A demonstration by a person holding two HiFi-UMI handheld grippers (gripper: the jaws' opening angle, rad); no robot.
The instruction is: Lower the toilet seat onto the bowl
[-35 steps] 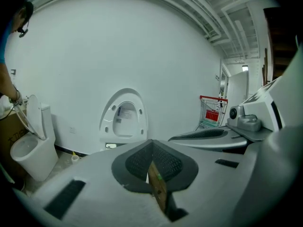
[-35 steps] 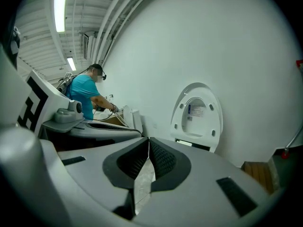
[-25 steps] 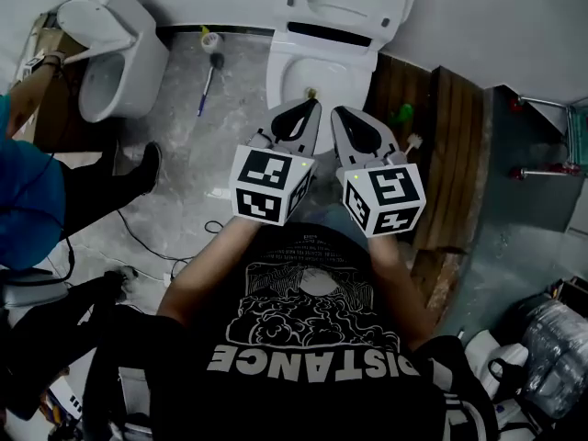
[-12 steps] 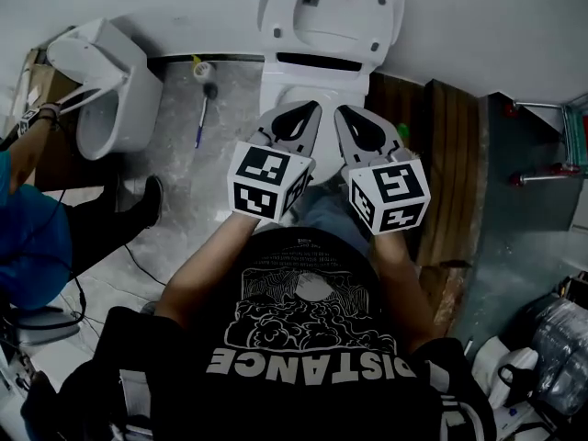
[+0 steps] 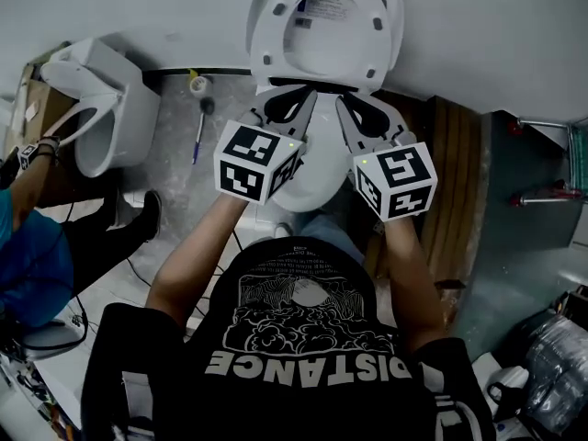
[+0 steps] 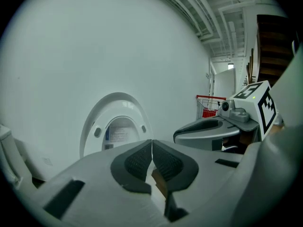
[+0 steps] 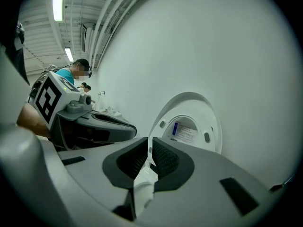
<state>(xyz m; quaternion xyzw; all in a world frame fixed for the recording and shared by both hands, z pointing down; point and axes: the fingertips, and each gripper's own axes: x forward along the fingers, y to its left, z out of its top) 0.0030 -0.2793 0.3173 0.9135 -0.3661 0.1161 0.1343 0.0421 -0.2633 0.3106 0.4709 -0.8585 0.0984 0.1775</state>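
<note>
The white toilet's seat and lid stand raised against the wall, several bumpers and a label showing on the underside. The bowl lies below, partly hidden by both grippers. My left gripper and right gripper are held side by side over the bowl, tips close to the hinge end of the seat. Both are shut, with nothing between the pads. In the left gripper view the shut gripper points at the upright seat. The right gripper likewise faces the seat.
A second toilet stands at the left, with a toilet brush on the floor beside it. A person in blue is at the far left. Wooden planks lie right of the bowl. A red cart stands far off.
Both grippers have moved forward and up, from over the bowl's front to near the hinge of the raised seat. The jaws stayed shut.
</note>
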